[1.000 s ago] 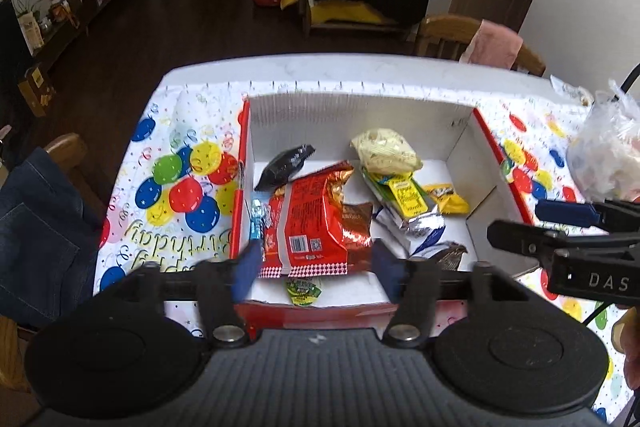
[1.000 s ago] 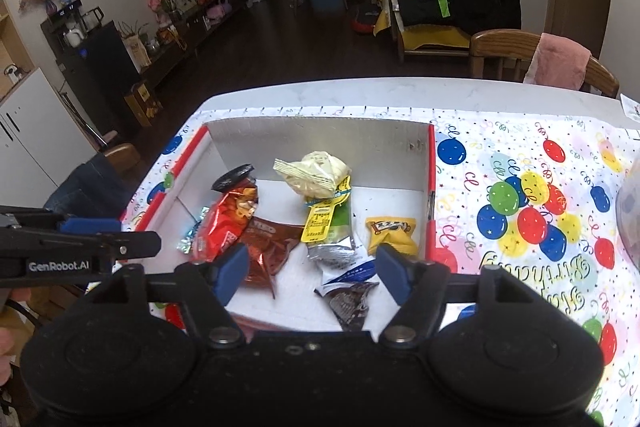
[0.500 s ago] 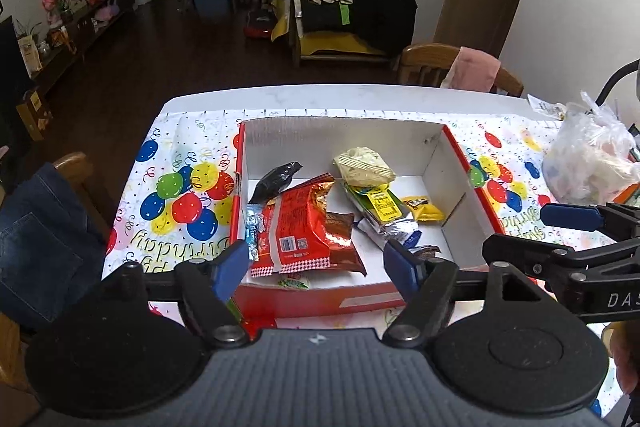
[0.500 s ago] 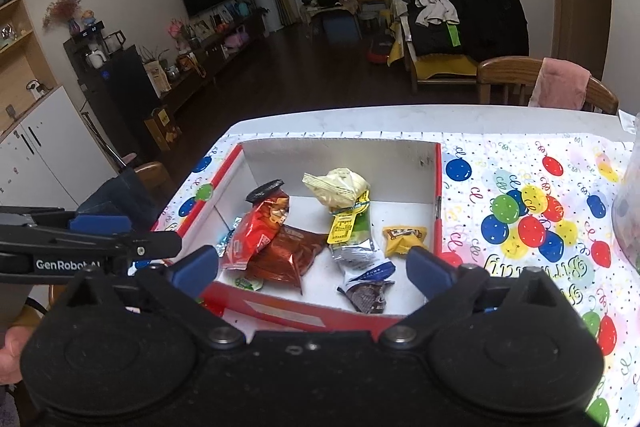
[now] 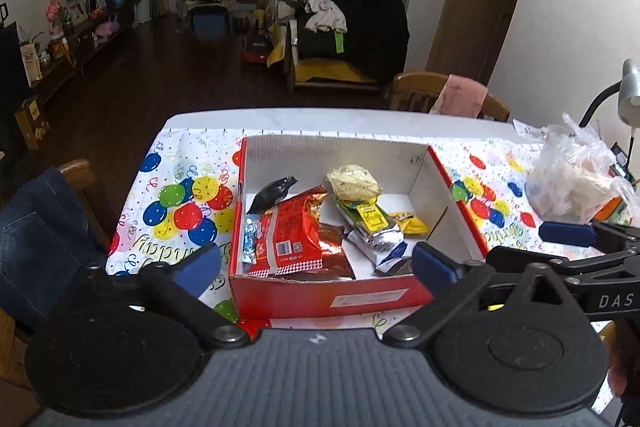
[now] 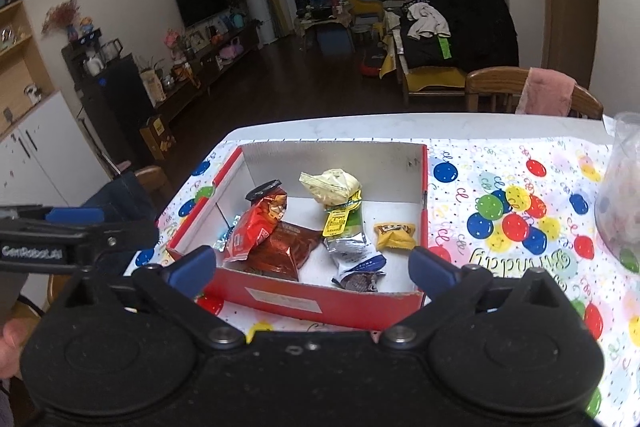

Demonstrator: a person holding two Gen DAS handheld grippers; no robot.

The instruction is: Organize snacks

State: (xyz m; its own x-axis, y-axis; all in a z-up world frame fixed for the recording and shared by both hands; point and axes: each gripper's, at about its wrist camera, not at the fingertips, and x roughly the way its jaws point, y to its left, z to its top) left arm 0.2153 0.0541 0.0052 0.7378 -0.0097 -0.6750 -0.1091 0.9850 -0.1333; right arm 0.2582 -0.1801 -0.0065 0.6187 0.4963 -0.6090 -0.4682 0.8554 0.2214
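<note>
The left hand-held gripper (image 5: 316, 265) hangs at the near wall of the red box (image 5: 320, 297) on the bench (image 5: 280, 117), its jaws opening with nothing between them. Just past it, in the left of the box, lies the red snack bag (image 5: 290, 239), long axis running near to far (the closest pick for this hand). Further right, the yellow packet (image 6: 394, 235) lies nearer the right hand-held gripper (image 6: 312, 269), whose jaws are also opening and empty. Everything sits ahead and below both
</note>
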